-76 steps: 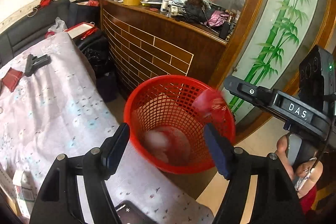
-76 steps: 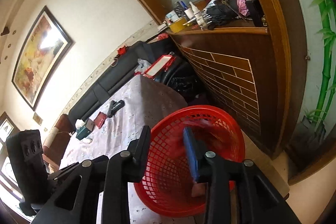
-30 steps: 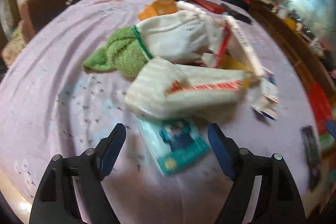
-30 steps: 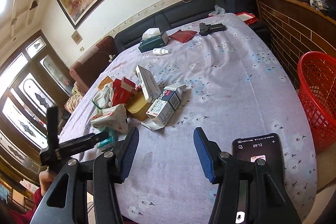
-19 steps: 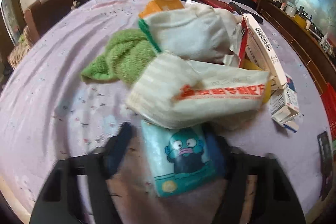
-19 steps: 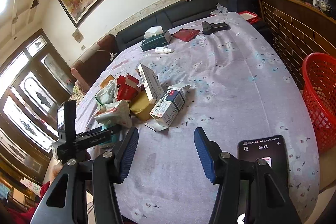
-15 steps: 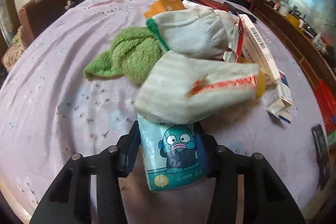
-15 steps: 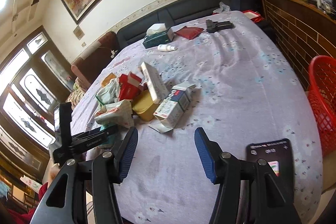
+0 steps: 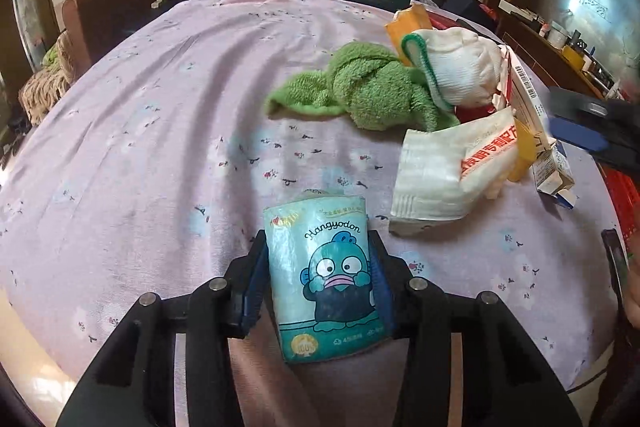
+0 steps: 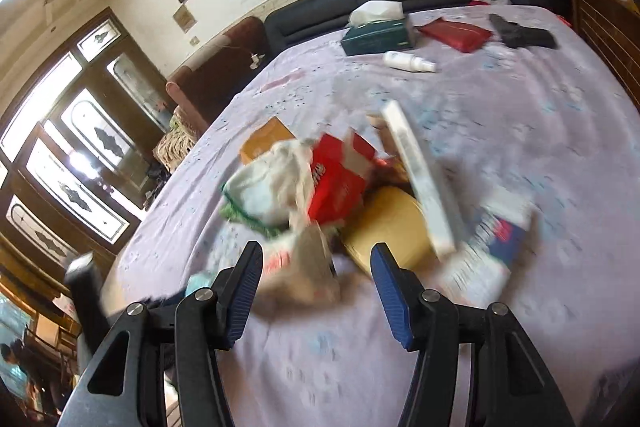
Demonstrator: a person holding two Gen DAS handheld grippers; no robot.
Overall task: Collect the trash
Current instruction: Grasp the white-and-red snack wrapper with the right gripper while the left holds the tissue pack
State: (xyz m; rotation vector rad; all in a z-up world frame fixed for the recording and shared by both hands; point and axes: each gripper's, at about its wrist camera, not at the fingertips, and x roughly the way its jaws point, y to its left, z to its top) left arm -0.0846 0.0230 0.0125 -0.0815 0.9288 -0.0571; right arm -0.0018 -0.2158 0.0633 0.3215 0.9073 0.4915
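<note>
- Left gripper (image 9: 318,283) is clamped on the teal tissue pack (image 9: 324,279), not yet binned.
- Right gripper (image 10: 314,283) is apart, empty.
- A litter pile (image 10: 340,187) remains mid-table (image 9: 140,131).

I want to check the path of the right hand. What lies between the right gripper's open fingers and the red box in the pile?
In the right wrist view, a crumpled white wrapper lies between the right gripper and the red box.
</note>
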